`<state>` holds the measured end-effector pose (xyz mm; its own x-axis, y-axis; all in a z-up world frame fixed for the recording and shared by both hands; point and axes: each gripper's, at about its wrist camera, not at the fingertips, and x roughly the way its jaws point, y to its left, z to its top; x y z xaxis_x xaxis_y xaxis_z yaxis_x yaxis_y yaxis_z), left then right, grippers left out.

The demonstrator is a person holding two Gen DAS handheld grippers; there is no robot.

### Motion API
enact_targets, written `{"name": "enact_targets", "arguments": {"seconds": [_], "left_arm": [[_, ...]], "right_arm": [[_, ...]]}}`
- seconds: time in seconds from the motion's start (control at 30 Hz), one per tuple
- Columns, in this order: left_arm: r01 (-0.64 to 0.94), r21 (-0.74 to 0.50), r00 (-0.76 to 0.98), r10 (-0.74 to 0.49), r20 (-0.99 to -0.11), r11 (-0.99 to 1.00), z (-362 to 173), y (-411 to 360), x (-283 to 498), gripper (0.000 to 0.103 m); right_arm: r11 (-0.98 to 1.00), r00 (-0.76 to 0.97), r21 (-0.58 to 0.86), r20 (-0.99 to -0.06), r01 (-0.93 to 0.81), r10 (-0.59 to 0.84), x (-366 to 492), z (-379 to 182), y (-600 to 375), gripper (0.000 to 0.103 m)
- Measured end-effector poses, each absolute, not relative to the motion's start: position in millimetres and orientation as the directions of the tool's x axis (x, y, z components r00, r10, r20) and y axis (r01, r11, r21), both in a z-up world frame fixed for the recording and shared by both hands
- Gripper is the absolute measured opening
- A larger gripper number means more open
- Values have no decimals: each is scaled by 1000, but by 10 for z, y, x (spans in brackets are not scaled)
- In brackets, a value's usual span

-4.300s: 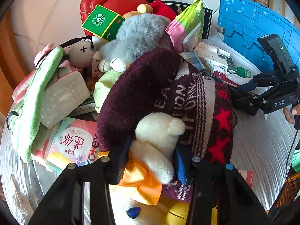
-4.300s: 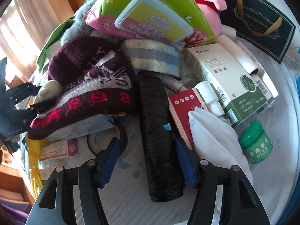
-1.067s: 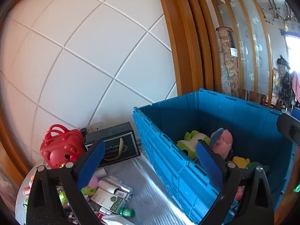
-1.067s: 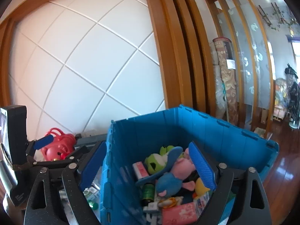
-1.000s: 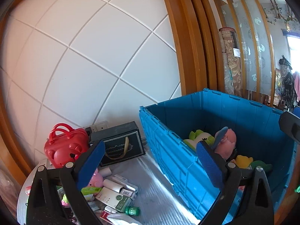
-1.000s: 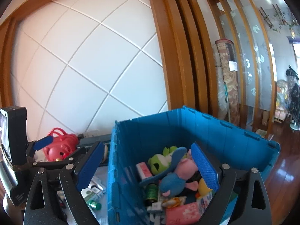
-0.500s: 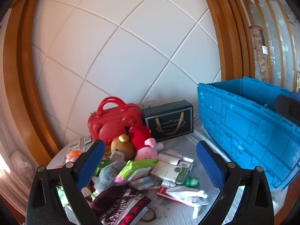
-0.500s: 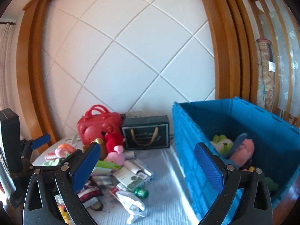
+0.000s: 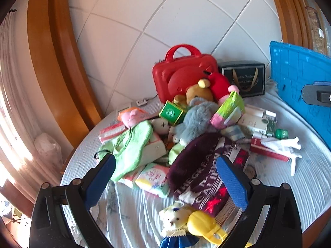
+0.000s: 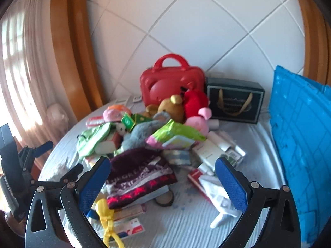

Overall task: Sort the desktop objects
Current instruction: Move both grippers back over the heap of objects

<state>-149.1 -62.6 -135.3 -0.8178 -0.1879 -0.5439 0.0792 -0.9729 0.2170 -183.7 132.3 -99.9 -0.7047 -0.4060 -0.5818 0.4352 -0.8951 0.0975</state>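
Note:
A pile of desktop objects lies on the round table [image 9: 310, 181]: a maroon knit hat [image 9: 198, 165], a grey plush [image 9: 196, 119], a green wipes pack [image 9: 229, 109], a green cloth [image 9: 132, 144], a small white bear with a yellow toy [image 9: 182, 221], white boxes [image 9: 258, 122] and a green jar [image 9: 281, 133]. My left gripper [image 9: 163, 179] is open and empty above the pile's near side. My right gripper [image 10: 163, 177] is open and empty, above the maroon hat [image 10: 140, 169]. The blue crate [image 10: 302, 144] stands at the right.
A red case [image 9: 182, 72] and a dark gift bag [image 9: 244, 78] stand at the back against the tiled wall. A wooden frame runs along the left. The left gripper's body [image 10: 18, 165] shows at the left edge of the right wrist view.
Both grippers have swung from the blue crate back left and down toward the pile on the table. Both are open and empty throughout the recent frames.

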Motion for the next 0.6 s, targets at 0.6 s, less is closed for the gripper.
{"name": "enact_targets", "arguments": {"seconds": [0.6], "left_arm": [[-57, 139, -697, -60, -714, -989, -2411, -256, -1860, 99]], "right_arm": [[-840, -383, 210, -817, 500, -432, -2930, -2374, 900, 102]]}}
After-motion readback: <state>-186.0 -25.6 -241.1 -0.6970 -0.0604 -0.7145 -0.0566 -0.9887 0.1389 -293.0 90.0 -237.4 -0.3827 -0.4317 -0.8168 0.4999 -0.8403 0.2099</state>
